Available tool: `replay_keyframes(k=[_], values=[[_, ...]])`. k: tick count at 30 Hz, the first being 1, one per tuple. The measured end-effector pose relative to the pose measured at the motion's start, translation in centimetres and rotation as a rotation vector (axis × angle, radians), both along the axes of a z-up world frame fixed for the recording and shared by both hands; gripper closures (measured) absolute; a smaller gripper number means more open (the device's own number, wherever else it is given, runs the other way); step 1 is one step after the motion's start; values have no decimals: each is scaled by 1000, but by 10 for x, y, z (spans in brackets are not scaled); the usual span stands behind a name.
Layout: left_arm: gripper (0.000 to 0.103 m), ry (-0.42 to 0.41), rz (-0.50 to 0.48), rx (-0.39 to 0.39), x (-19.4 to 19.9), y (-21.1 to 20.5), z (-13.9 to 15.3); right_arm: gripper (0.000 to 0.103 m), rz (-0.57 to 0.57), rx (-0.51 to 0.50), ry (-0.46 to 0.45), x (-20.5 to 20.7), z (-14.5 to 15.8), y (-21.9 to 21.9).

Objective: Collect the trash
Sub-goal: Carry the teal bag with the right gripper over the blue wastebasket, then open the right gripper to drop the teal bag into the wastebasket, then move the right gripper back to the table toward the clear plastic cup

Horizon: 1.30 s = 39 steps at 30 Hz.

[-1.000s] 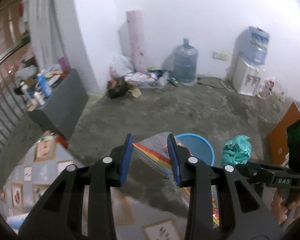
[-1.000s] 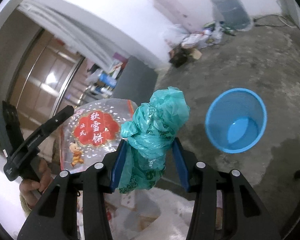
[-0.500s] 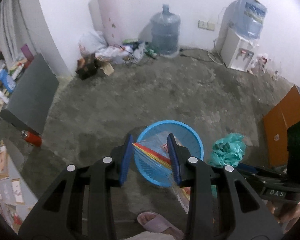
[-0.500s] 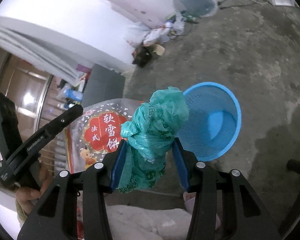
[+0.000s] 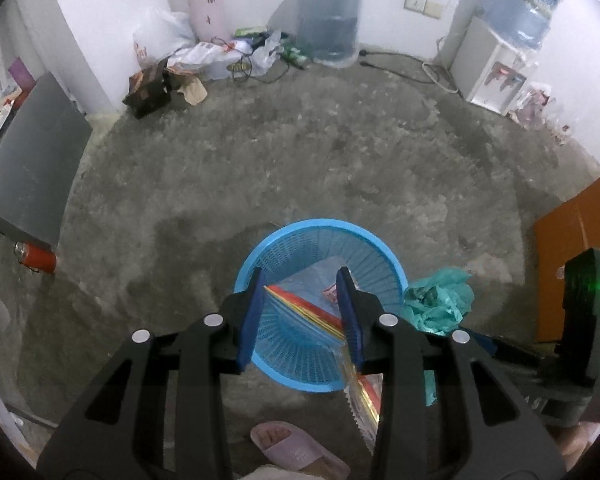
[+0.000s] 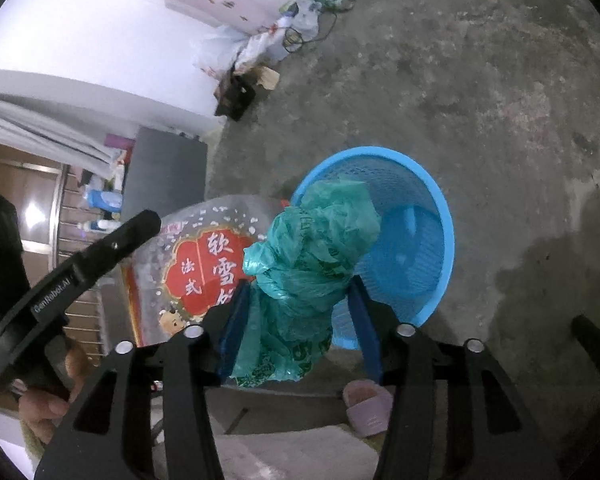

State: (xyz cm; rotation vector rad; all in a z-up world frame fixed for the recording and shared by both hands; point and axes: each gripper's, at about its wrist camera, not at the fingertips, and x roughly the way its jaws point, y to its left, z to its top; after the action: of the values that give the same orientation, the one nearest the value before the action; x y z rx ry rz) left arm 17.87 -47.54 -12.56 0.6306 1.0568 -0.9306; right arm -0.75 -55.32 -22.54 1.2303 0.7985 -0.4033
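Observation:
A round blue mesh waste basket [image 5: 384,252] stands on the concrete floor; it also shows in the right wrist view [image 6: 440,208]. My left gripper [image 5: 302,304] is shut on a clear snack bag with a red label [image 5: 320,314], held above the basket's near rim; the bag shows flat in the right wrist view [image 6: 196,264]. My right gripper [image 6: 300,312] is shut on a crumpled green plastic bag [image 6: 312,248], held beside the basket's near rim; the bag shows at the right in the left wrist view [image 5: 440,300].
A pink slipper [image 5: 296,448] lies just below the basket. A grey cabinet [image 5: 28,160] and red can [image 5: 34,256] are at the left. An orange box [image 5: 576,248] is at the right. Water jug [image 5: 330,12], dispenser [image 5: 496,60] and litter pile [image 5: 204,60] line the far wall.
Both grippers have moved forward and tilted down with their bags. The basket has come closer and now lies directly under the left gripper's bag.

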Motion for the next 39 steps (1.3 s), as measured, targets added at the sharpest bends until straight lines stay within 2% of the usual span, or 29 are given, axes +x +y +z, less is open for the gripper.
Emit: replay_keyframes(k=[1, 2, 5, 8, 15, 18, 23, 24, 26, 31, 33, 36, 39], values=[[55, -6, 2, 12, 1, -4, -4, 38, 6, -8, 23, 3, -7, -1], [50, -15, 6, 24, 2, -7, -9, 34, 10, -17, 40, 4, -12, -3], [47, -16, 21, 35, 6, -8, -16, 32, 47, -42, 96, 7, -27, -3], [44, -19, 29, 26, 8, -3, -9, 32, 41, -52, 100, 4, -31, -6], [43, -38, 42, -32, 8, 20, 27, 32, 29, -128, 78, -2, -7, -6], [36, -14, 41, -99, 6, 43, 53, 25, 42, -204, 78, -1, 11, 2], [30, 32, 34, -237, -3, 103, 101, 24, 89, -325, 99, 6, 44, 24], [29, 26, 36, -268, -6, 120, 112, 24, 96, -358, 99, 7, 54, 30], [19, 7, 46, -317, -11, 146, 128, 22, 103, -423, 89, 9, 77, 42], [17, -49, 102, -396, -30, 215, 174, 7, 96, -606, 23, 9, 151, 79], [12, -57, 132, -435, -38, 241, 191, 7, 96, -687, 7, 9, 179, 100], [10, -82, 188, -499, -48, 287, 216, 7, 95, -763, -19, 8, 206, 127], [9, -103, 247, -536, -55, 321, 229, 7, 106, -830, -40, 8, 228, 159]])
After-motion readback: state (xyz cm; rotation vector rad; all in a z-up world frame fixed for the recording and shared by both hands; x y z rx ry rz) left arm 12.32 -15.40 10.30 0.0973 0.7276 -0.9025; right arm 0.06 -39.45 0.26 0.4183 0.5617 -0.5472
